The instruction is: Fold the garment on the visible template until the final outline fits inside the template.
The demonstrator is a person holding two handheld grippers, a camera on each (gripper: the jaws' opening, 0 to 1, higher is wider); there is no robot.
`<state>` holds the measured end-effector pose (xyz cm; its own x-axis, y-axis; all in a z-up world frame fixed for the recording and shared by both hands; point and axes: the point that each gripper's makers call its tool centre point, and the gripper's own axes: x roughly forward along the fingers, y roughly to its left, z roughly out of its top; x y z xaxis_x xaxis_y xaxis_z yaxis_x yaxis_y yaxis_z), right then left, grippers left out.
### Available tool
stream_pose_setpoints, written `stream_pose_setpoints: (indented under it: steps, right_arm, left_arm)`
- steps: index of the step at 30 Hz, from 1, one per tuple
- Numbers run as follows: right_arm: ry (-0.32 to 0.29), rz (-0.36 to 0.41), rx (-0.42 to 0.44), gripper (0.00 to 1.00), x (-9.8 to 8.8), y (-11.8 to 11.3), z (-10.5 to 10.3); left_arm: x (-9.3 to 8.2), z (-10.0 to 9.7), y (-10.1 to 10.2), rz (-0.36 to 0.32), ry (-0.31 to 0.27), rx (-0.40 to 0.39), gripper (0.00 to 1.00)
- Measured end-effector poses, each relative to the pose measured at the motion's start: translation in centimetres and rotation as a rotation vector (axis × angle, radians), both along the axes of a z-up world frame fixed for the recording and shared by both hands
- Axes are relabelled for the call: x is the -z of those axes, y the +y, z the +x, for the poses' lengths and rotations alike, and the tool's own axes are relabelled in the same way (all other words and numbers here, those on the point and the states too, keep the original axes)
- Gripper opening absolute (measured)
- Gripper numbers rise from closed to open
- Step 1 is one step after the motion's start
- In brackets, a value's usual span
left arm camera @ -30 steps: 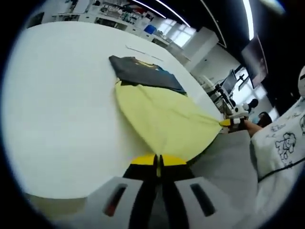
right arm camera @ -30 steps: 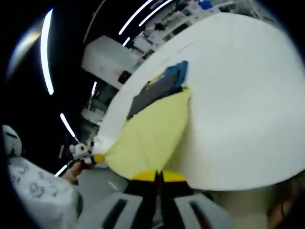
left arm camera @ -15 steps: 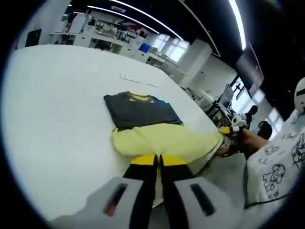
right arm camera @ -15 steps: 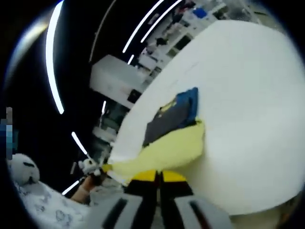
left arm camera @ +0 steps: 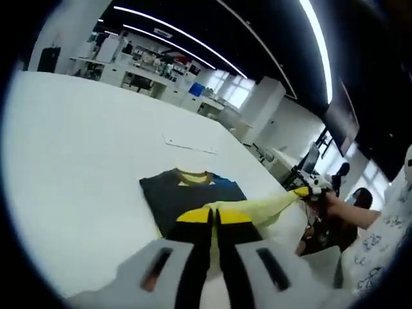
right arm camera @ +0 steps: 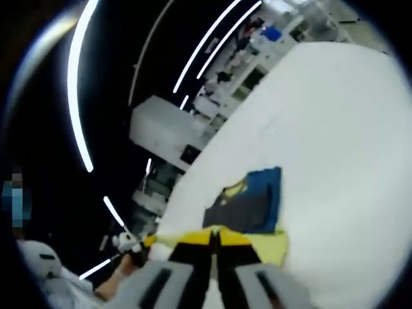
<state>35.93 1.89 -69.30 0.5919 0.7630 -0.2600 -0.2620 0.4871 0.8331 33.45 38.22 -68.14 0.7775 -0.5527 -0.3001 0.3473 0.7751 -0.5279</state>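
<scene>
Mid-fold: my left gripper (left arm camera: 214,216) and right gripper (right arm camera: 215,235) are both clamped on the yellow-and-dark-grey cloth garment's (left arm camera: 190,199) yellow hem, lifted over its dark half on the white table (left arm camera: 77,148). Hem not yet laid; can't make out the template.

One garment (left arm camera: 193,196) lies on one white bench (left arm camera: 77,148), dark with a yellow part and a blue patch. Two tools hold it: the left tool (left arm camera: 214,215) and the right tool (right arm camera: 215,237). One paper strip (left arm camera: 188,143) lies at twelve o'clock beyond it.
</scene>
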Motion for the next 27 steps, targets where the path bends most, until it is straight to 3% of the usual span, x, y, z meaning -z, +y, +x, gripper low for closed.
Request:
stream_pose_setpoints:
  steps: [6, 12, 15, 18, 27]
  right_arm:
    - [-0.027, -0.014, 0.012, 0.00, -0.1, 0.9, 4.5]
    - [-0.027, -0.071, 0.012, 0.00, 1.7, 1.6, 8.7]
    - [-0.007, -0.091, 0.013, 0.00, 3.1, 2.0, 10.0]
    - [0.008, -0.111, 0.020, 0.00, 4.3, 2.1, 11.0]
    - [0.052, -0.102, 0.064, 0.00, 6.6, 2.0, 13.6]
  left_arm:
    - [0.0, 4.4, 0.1, -0.046, -0.026, -0.044, 0.00]
    - [2.2, 7.7, -0.8, -0.014, -0.008, -0.030, 0.00]
    - [4.2, 9.3, -0.5, -0.008, 0.036, -0.057, 0.00]
    - [5.3, 10.6, -0.1, -0.046, 0.061, -0.083, 0.00]
    - [8.2, 13.4, 1.2, -0.069, 0.110, -0.145, 0.00]
